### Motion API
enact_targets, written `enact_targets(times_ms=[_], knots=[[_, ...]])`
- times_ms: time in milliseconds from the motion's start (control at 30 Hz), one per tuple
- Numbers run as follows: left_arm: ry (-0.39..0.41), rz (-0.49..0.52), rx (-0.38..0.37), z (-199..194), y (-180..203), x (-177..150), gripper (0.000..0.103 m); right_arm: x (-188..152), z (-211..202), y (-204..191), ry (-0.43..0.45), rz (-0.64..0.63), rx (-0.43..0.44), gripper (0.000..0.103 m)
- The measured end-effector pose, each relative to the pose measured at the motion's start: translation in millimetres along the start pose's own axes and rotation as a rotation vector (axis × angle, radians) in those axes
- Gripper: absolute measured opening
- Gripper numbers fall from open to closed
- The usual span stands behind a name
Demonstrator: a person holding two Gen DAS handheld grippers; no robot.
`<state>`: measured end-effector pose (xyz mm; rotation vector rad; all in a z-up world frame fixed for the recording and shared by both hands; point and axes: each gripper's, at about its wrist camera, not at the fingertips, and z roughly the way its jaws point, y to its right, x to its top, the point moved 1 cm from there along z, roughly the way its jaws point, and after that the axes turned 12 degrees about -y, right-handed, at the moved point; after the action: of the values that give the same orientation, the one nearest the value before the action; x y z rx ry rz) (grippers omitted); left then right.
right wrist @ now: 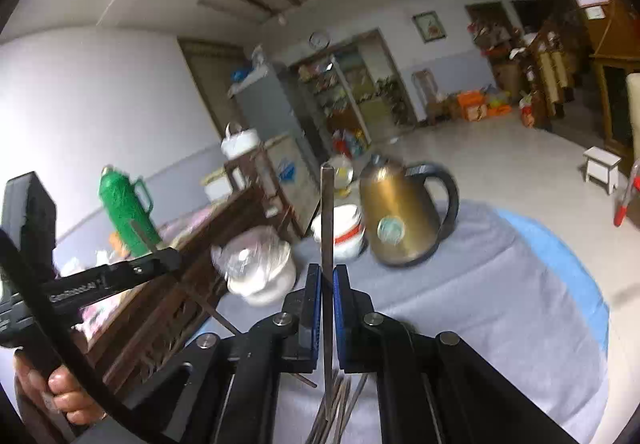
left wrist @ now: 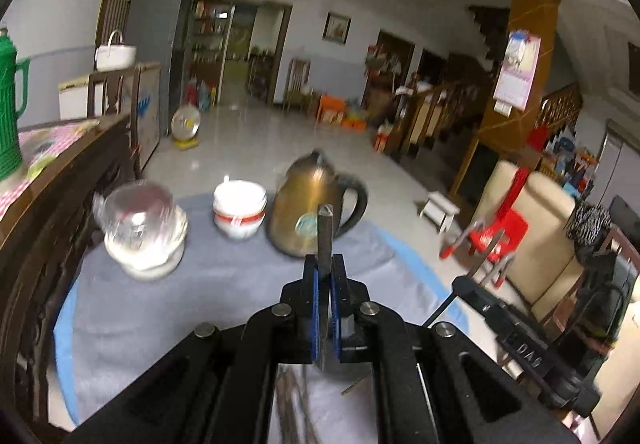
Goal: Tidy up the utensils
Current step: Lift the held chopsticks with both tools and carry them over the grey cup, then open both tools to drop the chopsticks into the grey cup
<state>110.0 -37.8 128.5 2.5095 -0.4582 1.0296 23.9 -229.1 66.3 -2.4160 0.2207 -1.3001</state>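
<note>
My left gripper (left wrist: pixel 325 264) is shut on a dark chopstick (left wrist: pixel 325 232) that stands upright between its blue pads, in front of the kettle. In the right wrist view my right gripper (right wrist: pixel 327 272) is shut on a longer chopstick (right wrist: pixel 327 211), also upright. A bundle of several chopsticks (right wrist: pixel 334 408) lies on the grey-blue cloth (right wrist: pixel 480 304) below both grippers, and shows blurred in the left wrist view (left wrist: pixel 292 404). The left gripper (right wrist: pixel 170 255) appears at the left of the right wrist view, held by a hand (right wrist: pixel 64 392). The right gripper (left wrist: pixel 464 286) shows at the right of the left wrist view.
A bronze kettle (left wrist: pixel 308 211), stacked white bowls (left wrist: pixel 239 209) and a wrapped white pot (left wrist: pixel 144 232) stand at the far side of the round table. A dark wooden cabinet (left wrist: pixel 60 203) with a green thermos (left wrist: pixel 10 103) borders the left. A red chair (left wrist: pixel 496 236) stands right.
</note>
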Motion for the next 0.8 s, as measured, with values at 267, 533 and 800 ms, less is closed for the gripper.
enact_targets(times_ms=[267, 533, 800], knots=[[0.062, -0.018, -0.011, 35.0, 23.3, 15.1, 0.006, 25.6, 9.4, 15.2, 0.103, 0.006, -0.142, 0.006], [-0.1, -0.077, 0.023, 97.5, 9.5, -13.3, 0.006, 7.5, 46.8, 43.4, -0.03, 0.049, -0.177, 0.006], [-0.23, -0.031, 0.089, 105.7, 0.1, -46.7, 0.017, -8.5, 57.8, 54.2, -0.149, 0.128, -0.102, 0.011]])
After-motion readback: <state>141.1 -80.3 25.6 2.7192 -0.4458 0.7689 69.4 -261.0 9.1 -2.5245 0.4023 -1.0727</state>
